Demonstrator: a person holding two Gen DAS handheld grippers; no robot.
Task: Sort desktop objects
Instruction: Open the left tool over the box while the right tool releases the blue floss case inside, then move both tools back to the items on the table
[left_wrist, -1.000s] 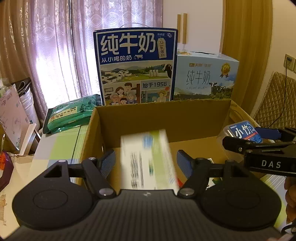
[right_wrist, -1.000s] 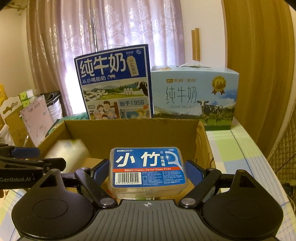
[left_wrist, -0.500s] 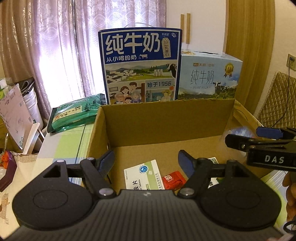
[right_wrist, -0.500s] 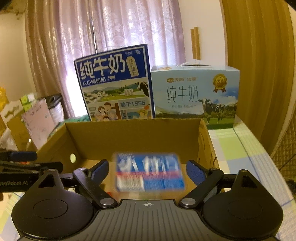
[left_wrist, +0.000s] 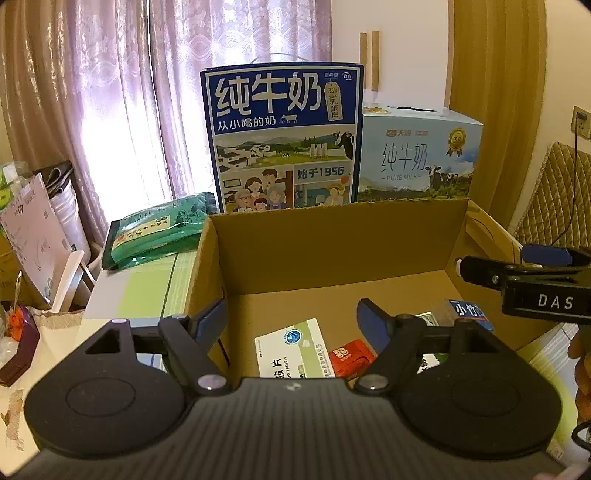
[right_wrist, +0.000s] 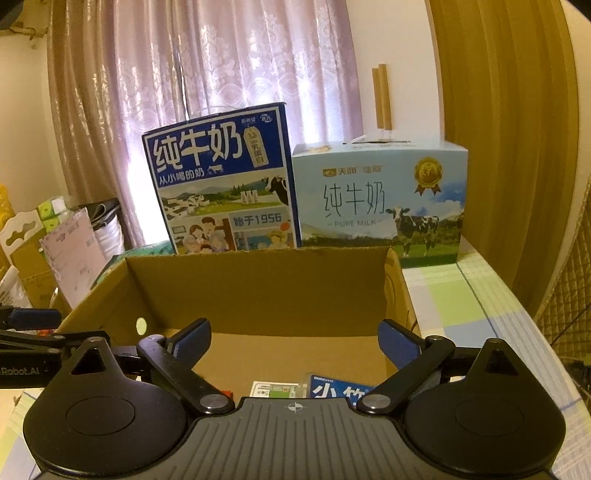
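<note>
An open cardboard box (left_wrist: 332, 243) (right_wrist: 258, 280) fills the middle of both views. On its floor lie a white and green tablet box (left_wrist: 291, 349), a small red packet (left_wrist: 349, 356) and a blue dental floss pick case (left_wrist: 471, 312) (right_wrist: 336, 391). My left gripper (left_wrist: 291, 319) hovers over the box's near left part, open, with nothing between its fingers. My right gripper (right_wrist: 295, 338) hangs above the box's near right part, open and empty too. It shows in the left wrist view at the right edge (left_wrist: 524, 273).
Two milk cartons stand behind the box: a tall dark blue one (left_wrist: 282, 136) and a light blue one (left_wrist: 417, 155). A green packet (left_wrist: 155, 230) lies left of the box on the checked tablecloth (right_wrist: 472, 306). Clutter and curtains crowd the far left.
The tablet box dropped out of my left gripper and the floss case out of my right; both now lie on the box floor. Both grippers opened and rose slightly.
</note>
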